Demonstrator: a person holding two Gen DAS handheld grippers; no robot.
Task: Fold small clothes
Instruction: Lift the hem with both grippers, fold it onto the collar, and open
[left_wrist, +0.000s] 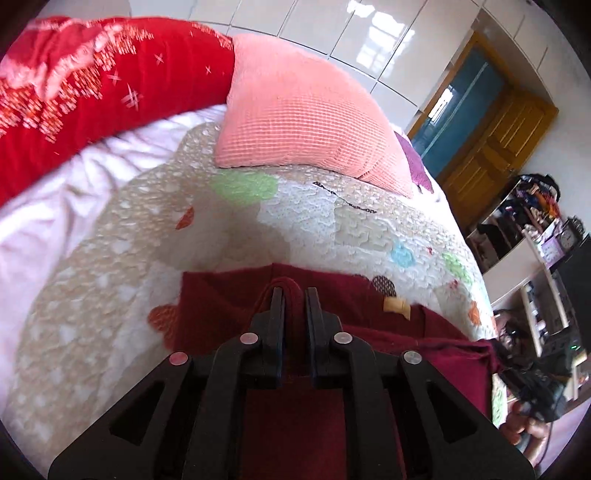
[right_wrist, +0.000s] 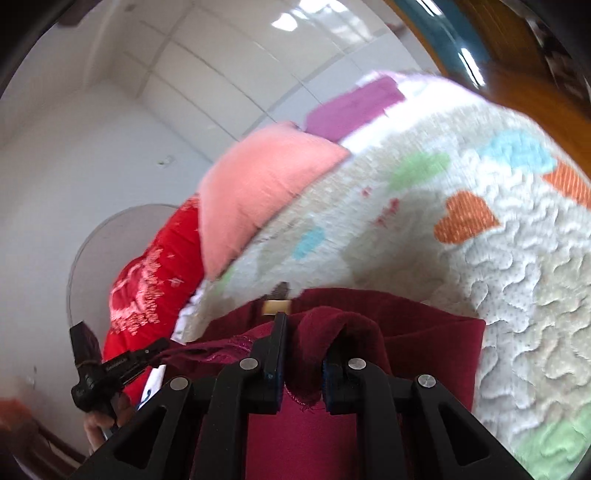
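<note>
A dark red small garment (left_wrist: 229, 306) with a tan neck label (left_wrist: 397, 305) lies on the patterned quilt (left_wrist: 129, 258). My left gripper (left_wrist: 294, 295) is shut on a folded edge of the garment, which loops over its fingertips. In the right wrist view my right gripper (right_wrist: 308, 325) is shut on another bunched edge of the same garment (right_wrist: 436, 332), which drapes over the right finger. The label (right_wrist: 277, 306) shows just beyond the tips. The left gripper (right_wrist: 122, 363) appears at the left of this view, pinching the cloth.
A pink pillow (left_wrist: 303, 110) and a red blanket (left_wrist: 92, 85) lie at the head of the bed. A white sheet (left_wrist: 44, 221) lies left of the quilt. Shelves with clutter (left_wrist: 535, 236) and a wooden door (left_wrist: 491, 147) stand to the right.
</note>
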